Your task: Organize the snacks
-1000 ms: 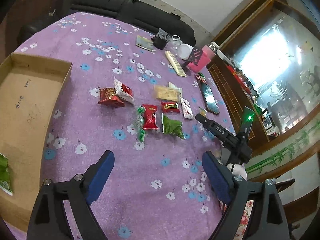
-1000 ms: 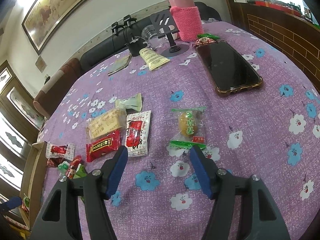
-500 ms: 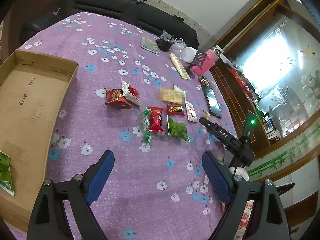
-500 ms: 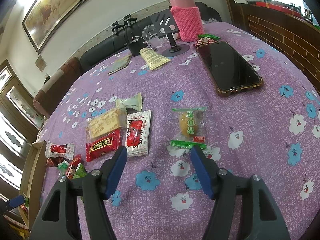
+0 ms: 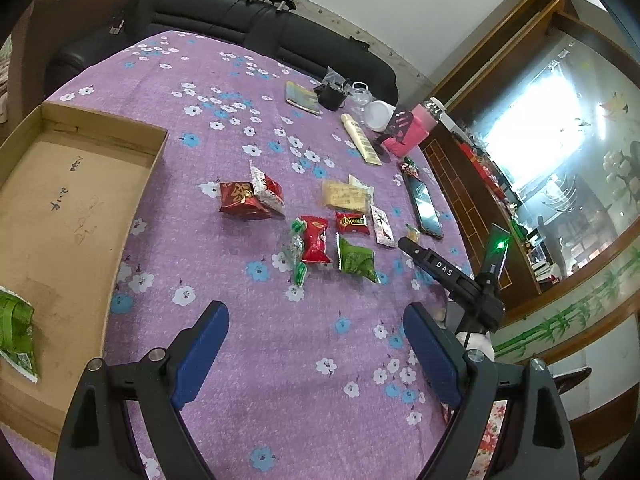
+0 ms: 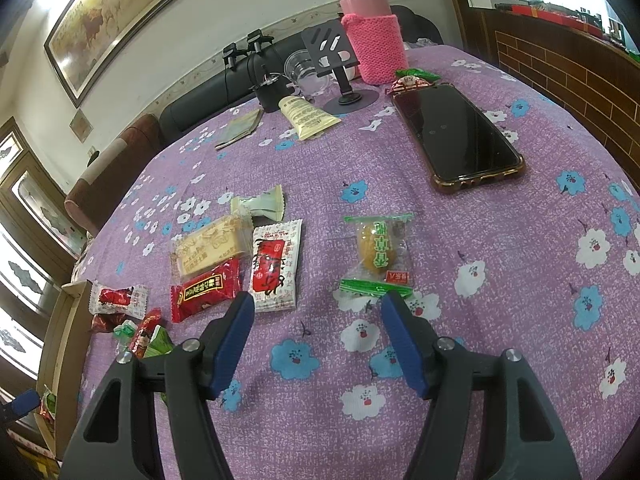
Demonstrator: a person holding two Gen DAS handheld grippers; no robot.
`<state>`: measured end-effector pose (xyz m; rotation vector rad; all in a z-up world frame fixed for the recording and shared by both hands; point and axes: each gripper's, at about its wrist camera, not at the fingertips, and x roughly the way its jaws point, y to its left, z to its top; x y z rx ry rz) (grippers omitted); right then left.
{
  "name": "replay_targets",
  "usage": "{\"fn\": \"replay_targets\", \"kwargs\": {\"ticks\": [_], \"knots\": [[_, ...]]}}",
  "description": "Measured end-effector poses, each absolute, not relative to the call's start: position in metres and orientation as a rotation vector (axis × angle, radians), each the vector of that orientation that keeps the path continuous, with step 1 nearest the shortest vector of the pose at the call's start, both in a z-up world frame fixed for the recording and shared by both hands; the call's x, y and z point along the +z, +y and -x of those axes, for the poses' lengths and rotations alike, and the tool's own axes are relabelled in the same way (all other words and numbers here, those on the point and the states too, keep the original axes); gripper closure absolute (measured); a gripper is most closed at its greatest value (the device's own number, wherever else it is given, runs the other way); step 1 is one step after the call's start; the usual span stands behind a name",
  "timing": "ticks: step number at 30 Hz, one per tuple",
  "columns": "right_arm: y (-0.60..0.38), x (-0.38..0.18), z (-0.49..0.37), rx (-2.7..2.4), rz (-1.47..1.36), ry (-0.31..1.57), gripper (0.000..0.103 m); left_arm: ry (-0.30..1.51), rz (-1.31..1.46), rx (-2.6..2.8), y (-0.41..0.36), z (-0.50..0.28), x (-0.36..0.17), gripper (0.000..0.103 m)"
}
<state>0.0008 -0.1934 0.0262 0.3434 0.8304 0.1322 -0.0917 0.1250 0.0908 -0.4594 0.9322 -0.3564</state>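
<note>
Left tool higher now; clear green-edged snack, yellow inside

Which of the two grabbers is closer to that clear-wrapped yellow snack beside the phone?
Right. The right gripper hovers just short of the yellow snack; the left gripper hangs far back, beyond the other packets.

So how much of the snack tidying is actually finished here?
Barely started. One green packet lies in the cardboard box. Nothing is in hand: the left claw and right claw are both open and empty. About ten snacks remain on the purple tablecloth, including the green-wrapped yellow candy just ahead of the right claw, a red packet and a cracker pack.
</note>
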Motion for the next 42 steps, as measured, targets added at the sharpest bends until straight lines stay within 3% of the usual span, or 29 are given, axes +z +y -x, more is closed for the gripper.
{"fn": "replay_targets", "kwargs": {"ticks": [20,26,31,42], "knots": [[-0.188,0.026,-0.001,0.099,-0.279,0.830,0.037,0.759,0.459,-0.352,0.171,0.133,0.114,0.012],[-0.181,0.027,-0.002,0.107,-0.234,0.843,0.028,0.751,0.486,-0.324,0.190,0.134,0.110,0.012],[-0.170,0.034,0.000,0.069,-0.148,0.862,0.028,0.747,0.496,-0.311,0.201,0.134,0.106,0.012],[-0.181,0.067,0.022,0.241,-0.287,0.845,0.031,0.747,0.484,-0.286,0.205,0.134,0.104,0.011]]}}
